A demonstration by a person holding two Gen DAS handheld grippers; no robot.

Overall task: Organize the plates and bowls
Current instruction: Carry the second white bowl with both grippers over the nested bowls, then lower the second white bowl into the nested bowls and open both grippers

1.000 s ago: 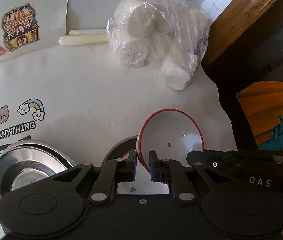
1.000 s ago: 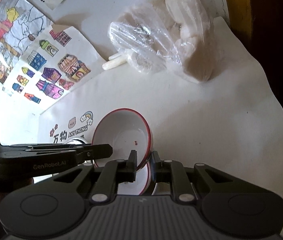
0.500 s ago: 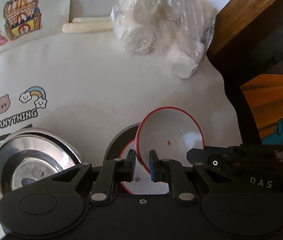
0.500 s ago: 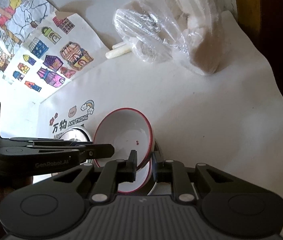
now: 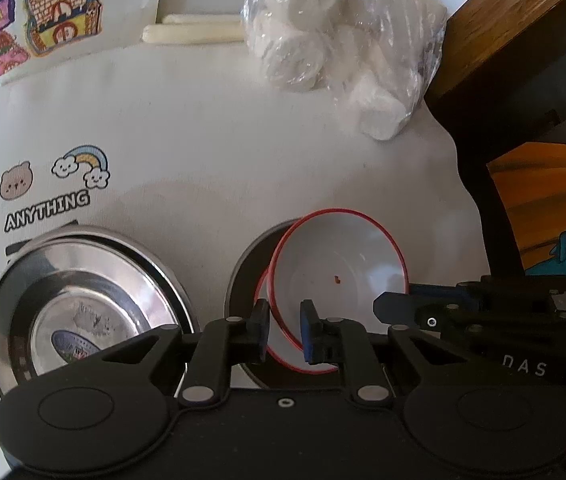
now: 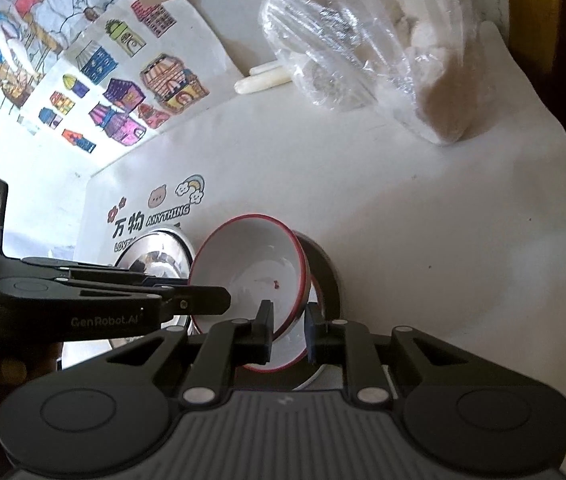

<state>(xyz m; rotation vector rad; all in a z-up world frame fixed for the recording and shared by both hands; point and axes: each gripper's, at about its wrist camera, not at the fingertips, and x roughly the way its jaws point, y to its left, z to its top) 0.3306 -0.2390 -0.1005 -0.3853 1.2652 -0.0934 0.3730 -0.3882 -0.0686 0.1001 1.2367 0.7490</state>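
1. Left wrist view: left gripper [image 5: 285,330] is pinching the red-rimmed bowl's [image 5: 339,276] near-left rim.
2. Right gripper [image 6: 289,334] is clamping the opposite rim (bowl tilting between both).
3. Bowl is hanging over a second bowl [image 5: 263,292], near the bench's right edge.

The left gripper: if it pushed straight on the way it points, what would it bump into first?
The left gripper straddles the rim of the red-rimmed white bowl, so pushed on it would first meet that bowl's wall. The bowl sits tilted over a second red-rimmed dish in a dark metal bowl; depth beyond is unclear.

Both tongs [image 5: 285,330] [image 6: 287,334] narrowly parted, downward
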